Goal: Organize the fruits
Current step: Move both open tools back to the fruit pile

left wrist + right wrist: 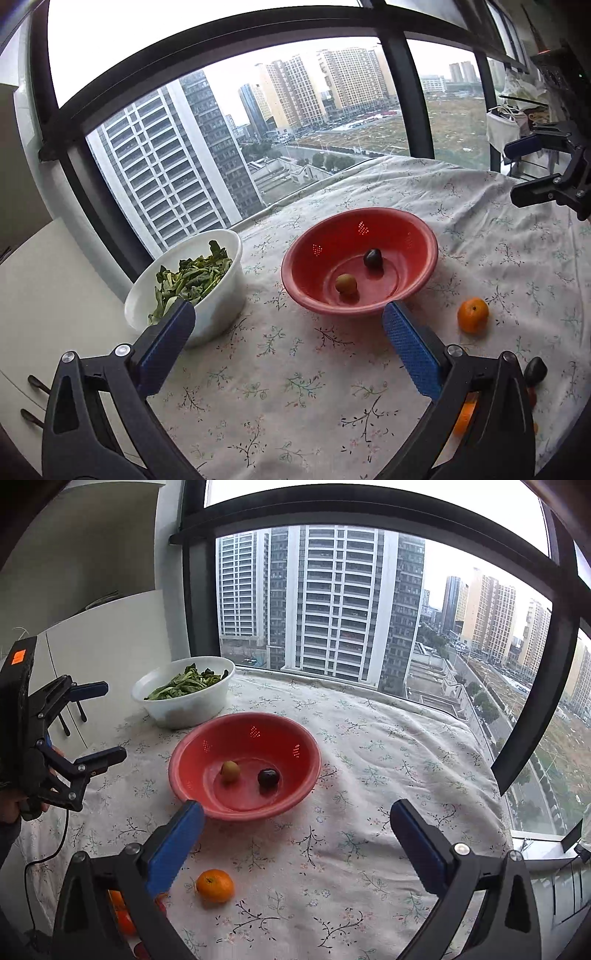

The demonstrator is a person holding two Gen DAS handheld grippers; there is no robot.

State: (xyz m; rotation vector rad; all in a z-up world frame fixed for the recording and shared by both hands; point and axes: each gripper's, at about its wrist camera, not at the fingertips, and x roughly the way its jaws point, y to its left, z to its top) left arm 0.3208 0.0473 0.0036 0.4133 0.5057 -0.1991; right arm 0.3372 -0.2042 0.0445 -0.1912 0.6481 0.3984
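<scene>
While both grippers are held above the cloth (369,775) with nothing between their fingers, several risks can be judged, taken from left to right. At the far left a white bowl (184,705) of greens (184,685) stands just beside the red bowl (243,808); it could be struck by the left gripper (288,332), whose jaws are spread wide, if a swing is made carelessly. In the red bowl a yellow-green fruit (230,771) and a dark plum (268,777) are already lying apart. Because its wall is sloped and light, the bowl may be tipped or pushed if fruit is dropped on the rim. The orange (215,885) rests alone on the cloth near the right gripper (295,834), also spread open. Being round, it could be rolled away or squeezed out if it is pinched off-centre. More fruit is partly hidden behind the fingers, so it may be missed
</scene>
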